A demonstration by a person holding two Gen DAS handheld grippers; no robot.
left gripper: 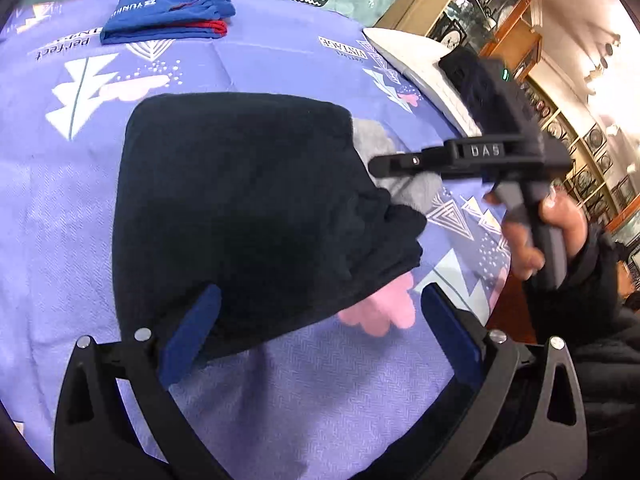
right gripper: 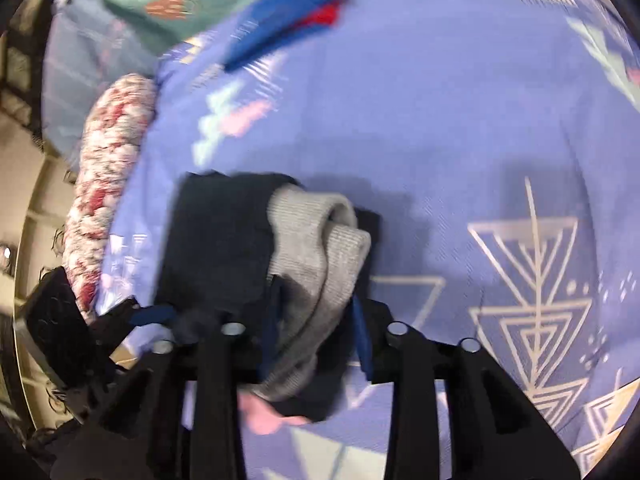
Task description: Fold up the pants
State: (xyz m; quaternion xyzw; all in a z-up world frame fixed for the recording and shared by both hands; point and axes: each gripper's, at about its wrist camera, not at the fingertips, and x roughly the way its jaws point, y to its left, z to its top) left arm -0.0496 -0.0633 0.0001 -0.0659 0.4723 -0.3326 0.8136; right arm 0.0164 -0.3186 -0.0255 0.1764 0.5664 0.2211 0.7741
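Matt dark fleecy pants (left gripper: 240, 200), ribbed grey cuff (right gripper: 320, 248) (knit), woven bedsheet (left gripper: 320, 400)

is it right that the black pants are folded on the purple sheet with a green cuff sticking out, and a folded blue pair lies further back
Not quite: the cuff sticking out of the black pants is grey, not green, as the right wrist view shows. The rest stands: the pants lie folded on the purple sheet, and a folded blue pair lies further back.

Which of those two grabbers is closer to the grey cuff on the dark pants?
Right. The right gripper has its jaws around the grey cuff; the left gripper sits at the pants' opposite edge.
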